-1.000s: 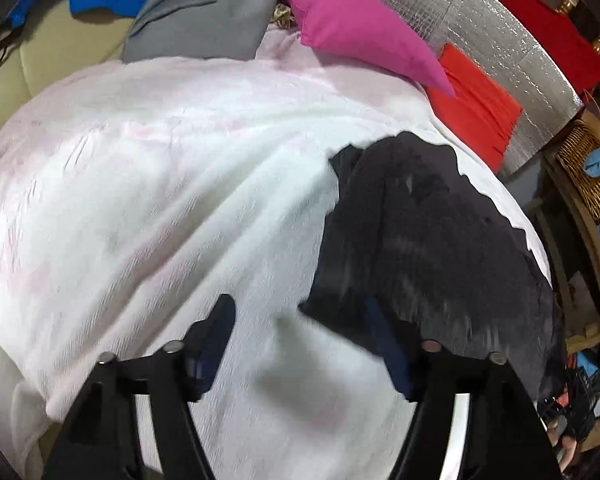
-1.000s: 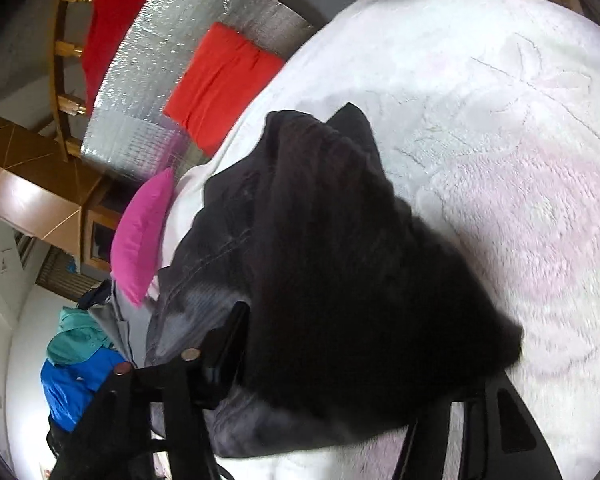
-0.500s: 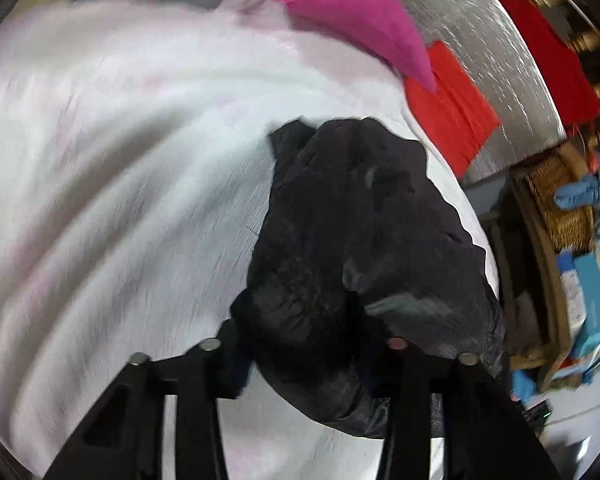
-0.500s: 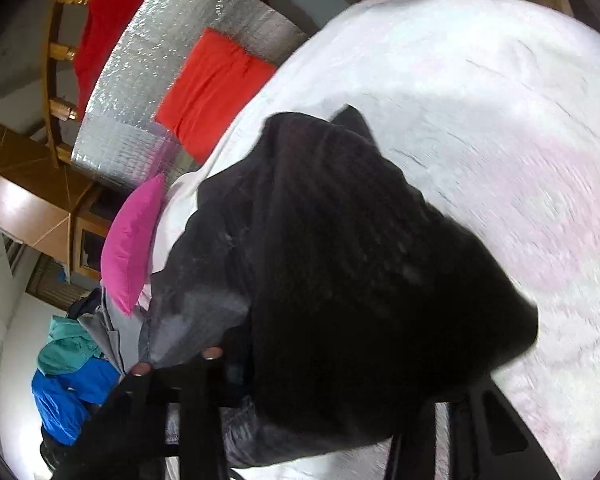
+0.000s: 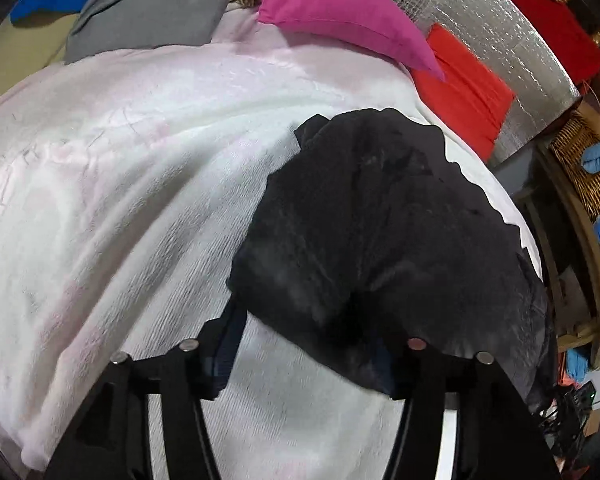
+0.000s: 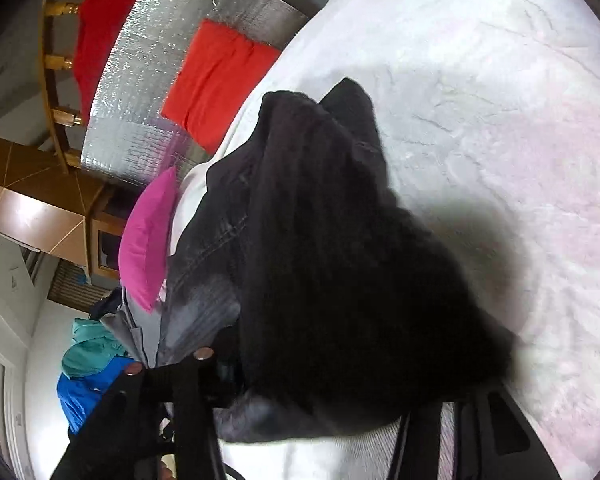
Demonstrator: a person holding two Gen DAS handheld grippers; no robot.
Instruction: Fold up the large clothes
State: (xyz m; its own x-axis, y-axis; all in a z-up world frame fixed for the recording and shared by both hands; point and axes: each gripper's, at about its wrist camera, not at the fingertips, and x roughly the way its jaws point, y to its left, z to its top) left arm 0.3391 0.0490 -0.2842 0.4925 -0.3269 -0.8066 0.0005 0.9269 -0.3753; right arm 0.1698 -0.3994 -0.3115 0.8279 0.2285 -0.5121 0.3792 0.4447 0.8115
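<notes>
I see a bed under a white blanket. At its head lie a pink pillow and red cushion against a silver panel. Beside the panel, a wicker basket.

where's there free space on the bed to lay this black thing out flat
Free: the wide white blanket left of the black garment, up to the grey cloth and pink pillow. Crowded: the far edge by the red cushion and the pillow corner.
</notes>
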